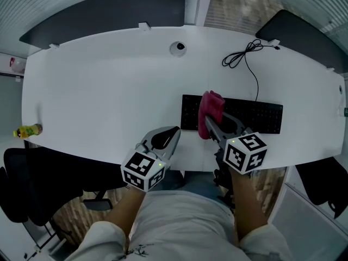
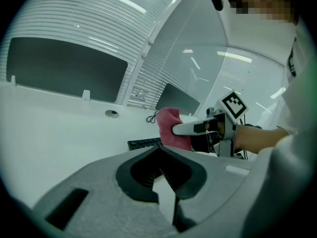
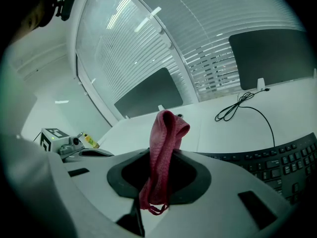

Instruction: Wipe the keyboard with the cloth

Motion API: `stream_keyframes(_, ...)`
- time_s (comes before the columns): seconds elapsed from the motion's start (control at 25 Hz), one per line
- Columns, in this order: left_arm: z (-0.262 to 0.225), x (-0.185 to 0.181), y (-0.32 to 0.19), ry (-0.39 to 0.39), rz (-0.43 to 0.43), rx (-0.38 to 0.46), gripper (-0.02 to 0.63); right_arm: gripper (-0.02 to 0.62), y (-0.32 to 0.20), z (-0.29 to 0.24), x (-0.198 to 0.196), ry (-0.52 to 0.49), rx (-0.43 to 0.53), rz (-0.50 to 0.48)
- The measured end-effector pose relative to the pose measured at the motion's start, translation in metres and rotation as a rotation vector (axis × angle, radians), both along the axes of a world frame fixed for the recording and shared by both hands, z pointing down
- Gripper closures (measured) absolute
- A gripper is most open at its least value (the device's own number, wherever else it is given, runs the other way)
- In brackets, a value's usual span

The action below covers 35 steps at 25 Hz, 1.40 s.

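Just over the left part of a black keyboard point(image 1: 255, 116), the person's right gripper point(image 1: 213, 125) is pinching a bunched pink-red cloth point(image 1: 211, 106) between its jaws, with the loose fold sticking out past the tips. Whether the cloth is already touching the keys is not clear from any view. The left gripper point(image 1: 168, 136) is hovering near the front edge of the white desk point(image 1: 109, 91), just left of the keyboard, with its jaws pressed together on nothing. A black cable point(image 1: 247, 53) is lying coiled behind the keyboard. The wipe itself appears to be only starting. To do it well, the fold likely needs lowering flat onto the keys and drawing along the rows with light pressure, while the idle gripper could be steadying the keyboard's near edge.
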<state>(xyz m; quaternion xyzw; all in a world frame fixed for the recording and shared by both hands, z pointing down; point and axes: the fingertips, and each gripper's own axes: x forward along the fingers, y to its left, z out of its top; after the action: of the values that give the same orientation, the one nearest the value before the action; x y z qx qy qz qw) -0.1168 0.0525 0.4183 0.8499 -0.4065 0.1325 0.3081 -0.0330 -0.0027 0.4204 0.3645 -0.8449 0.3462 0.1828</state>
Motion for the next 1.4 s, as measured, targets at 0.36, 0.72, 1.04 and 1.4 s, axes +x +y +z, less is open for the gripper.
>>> stream_keyframes(0.36, 0.010, -0.026, 0.001, 0.011, -0.011, -0.028, 0.595, 0.514, 0.007, 0.028, -0.042, 0.020, -0.061, -0.051)
stream_keyframes(0.72, 0.020, -0.039, -0.005, 0.019, 0.001, -0.045, 0.595, 0.514, 0.008, 0.046, -0.062, 0.046, -0.089, -0.076)
stream_keyframes(1.04, 0.026, -0.043, -0.009, 0.019, 0.013, -0.060, 0.595, 0.514, 0.006, 0.068, -0.065, 0.084, -0.122, -0.077)
stream_keyframes(1.4, 0.029, -0.043, -0.013, 0.018, 0.020, -0.064, 0.595, 0.514, 0.003, 0.080, -0.060, 0.166, -0.105, -0.097)
